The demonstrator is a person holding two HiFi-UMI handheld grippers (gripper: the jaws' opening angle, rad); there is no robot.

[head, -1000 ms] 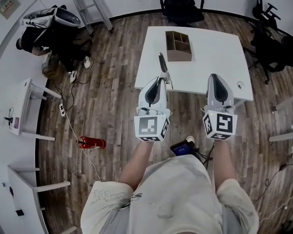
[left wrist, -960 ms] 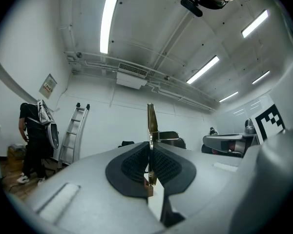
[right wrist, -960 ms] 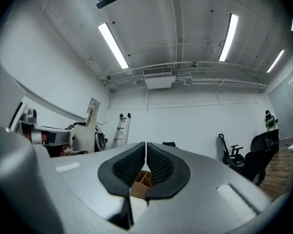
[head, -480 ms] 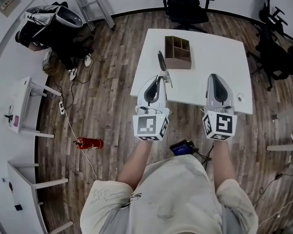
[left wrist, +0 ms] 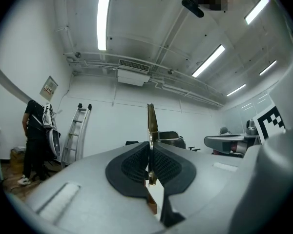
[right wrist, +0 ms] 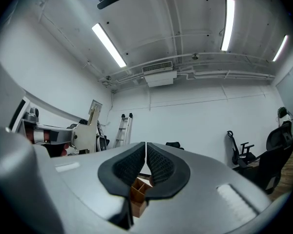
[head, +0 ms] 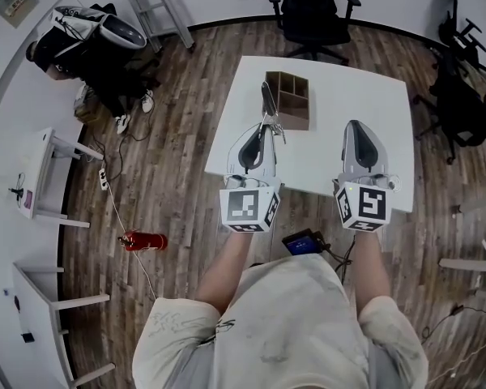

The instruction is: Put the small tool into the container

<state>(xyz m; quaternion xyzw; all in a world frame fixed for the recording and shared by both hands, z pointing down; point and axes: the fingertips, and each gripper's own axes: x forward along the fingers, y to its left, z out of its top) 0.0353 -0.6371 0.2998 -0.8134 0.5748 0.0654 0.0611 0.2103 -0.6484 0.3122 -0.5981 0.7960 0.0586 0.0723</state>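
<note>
Jaws on my left gripper (head: 266, 128) are clamping tight on the small metal tool (head: 267, 102), which is sticking up out of the pads, edge-on to me. I'm holding it in the air at the near side of the white table (head: 348, 96). From above it's overlapping the left edge of the wooden container (head: 296, 122), though I reckon it isn't over a compartment yet.

What I'm aiming for: keeping the squeeze firm, getting the tip above one open compartment, tipping it down, and only letting go once it's inside the walls. That thin strip looks like it'll bounce off a divider otherwise.

My right gripper (head: 355, 126) is hanging beside it, pads together on nothing, so I'm keeping it out of the way.

Room-wise: a small side table (head: 44, 177) and a fire extinguisher (head: 142, 240) are sitting on the plank floor (head: 178, 120), a ladder (head: 158, 2) is leaning at the wall, and an office chair (head: 312, 10) is waiting behind the table.
</note>
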